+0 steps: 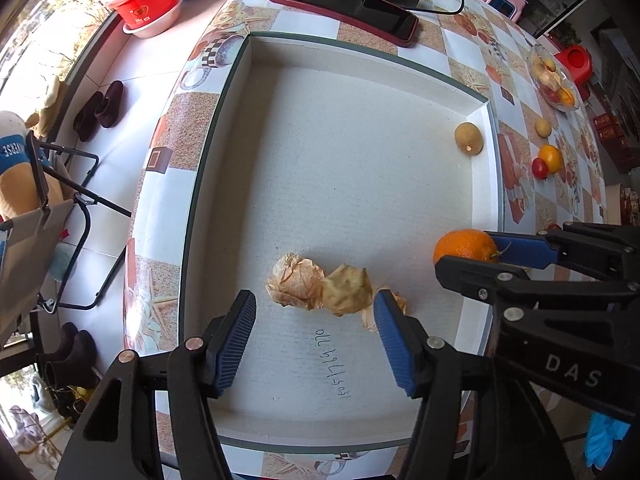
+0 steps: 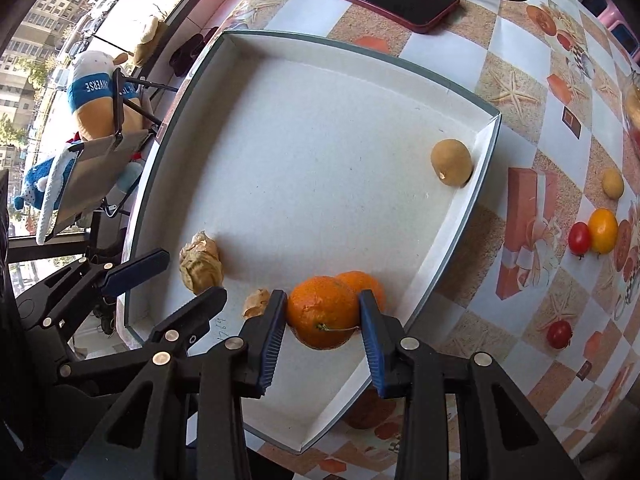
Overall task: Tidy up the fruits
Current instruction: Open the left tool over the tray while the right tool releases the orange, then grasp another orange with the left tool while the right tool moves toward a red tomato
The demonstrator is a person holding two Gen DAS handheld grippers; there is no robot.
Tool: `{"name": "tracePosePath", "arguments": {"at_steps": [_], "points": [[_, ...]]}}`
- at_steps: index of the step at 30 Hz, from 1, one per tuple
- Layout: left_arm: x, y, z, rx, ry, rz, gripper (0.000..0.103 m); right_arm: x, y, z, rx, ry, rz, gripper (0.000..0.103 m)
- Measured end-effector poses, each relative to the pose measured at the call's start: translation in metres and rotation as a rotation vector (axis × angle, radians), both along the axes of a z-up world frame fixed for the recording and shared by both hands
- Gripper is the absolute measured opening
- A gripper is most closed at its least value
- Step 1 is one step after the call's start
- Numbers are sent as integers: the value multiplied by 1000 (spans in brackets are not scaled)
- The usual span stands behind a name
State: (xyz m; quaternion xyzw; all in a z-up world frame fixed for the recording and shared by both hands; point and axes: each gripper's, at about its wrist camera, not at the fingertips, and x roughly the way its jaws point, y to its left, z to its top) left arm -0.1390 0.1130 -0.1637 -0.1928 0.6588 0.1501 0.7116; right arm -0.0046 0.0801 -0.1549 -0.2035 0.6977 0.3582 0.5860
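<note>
Only right wrist view shows second orange (image 2: pixel 362 282) behind orange (image 2: pixel 322 312) between right fingers (image 2: pixel 322 316); left fingers (image 1: pixel 314 320) open, empty.

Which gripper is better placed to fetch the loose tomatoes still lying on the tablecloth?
Left, probably. The left gripper hangs open and empty above the husked fruits, while the right gripper has the orange between its fingers over the box.

Home, patterned tablecloth (image 1: pixel 460 46), shoes (image 1: pixel 100 110), plush toy (image 2: pixel 100 92)

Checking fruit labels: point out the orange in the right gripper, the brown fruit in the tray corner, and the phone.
orange (image 2: pixel 322 312), right wrist view, front peel.
brown fruit (image 2: pixel 452 161), right wrist view, middle.
phone (image 1: pixel 344 10), left wrist view, screen.
</note>
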Motion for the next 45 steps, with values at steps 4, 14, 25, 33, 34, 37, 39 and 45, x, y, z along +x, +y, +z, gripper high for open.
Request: {"name": "tracePosePath", "arguments": {"at_steps": [4,14,25,33,34,37,39,45], "points": [[-2,0,4,16,-5,4,78,2,-4,3,5,-8,-6,71],[-3,-3,7,34,14,11,80,6,-15,15,8,-49,-18,98],[7,-19,16,75,36,-32,80,21,-48,21,-21,-111,-82,103],[28,-48,27,96,26,-124,80,37,-90,20,-36,-100,-184,103],[32,-52,29,97,24,-136,80,39,-97,18,-40,-95,-198,103],[42,-65,30,102,24,-170,80,45,-119,13,-60,-83,-241,103],[49,-74,30,103,27,-195,80,49,-137,9,-73,-74,-273,103],[66,-106,28,101,36,-273,80,57,-185,-4,-113,-47,-360,103]]}}
